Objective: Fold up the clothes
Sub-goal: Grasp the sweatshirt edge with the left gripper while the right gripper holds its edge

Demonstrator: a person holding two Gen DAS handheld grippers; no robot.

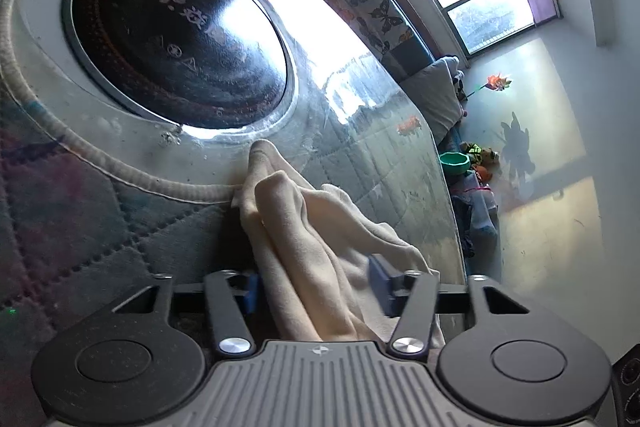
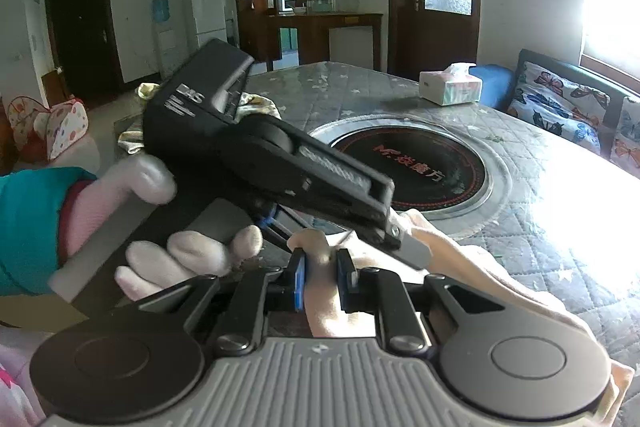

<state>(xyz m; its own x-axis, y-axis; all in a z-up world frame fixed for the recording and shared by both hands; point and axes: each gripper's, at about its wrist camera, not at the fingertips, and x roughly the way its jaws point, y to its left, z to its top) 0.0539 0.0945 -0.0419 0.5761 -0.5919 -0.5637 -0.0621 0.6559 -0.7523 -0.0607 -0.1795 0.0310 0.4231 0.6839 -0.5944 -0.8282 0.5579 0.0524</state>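
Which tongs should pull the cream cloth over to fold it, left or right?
Probably the right tongs: their blue pads are closed on a bunch of the cream cloth. The left tongs are spread wide, with the cloth only lying loose between them.

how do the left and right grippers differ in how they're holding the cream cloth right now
The right gripper has its jaws drawn close, pinching a narrow bunch of the cream cloth. The left gripper has its jaws set wider, with a thick loose fold of the same cloth lying between them; a firm clamp is not evident. The left one is tilted steeply over the table; the right sits more level. Both have blue pads and share one cloth.
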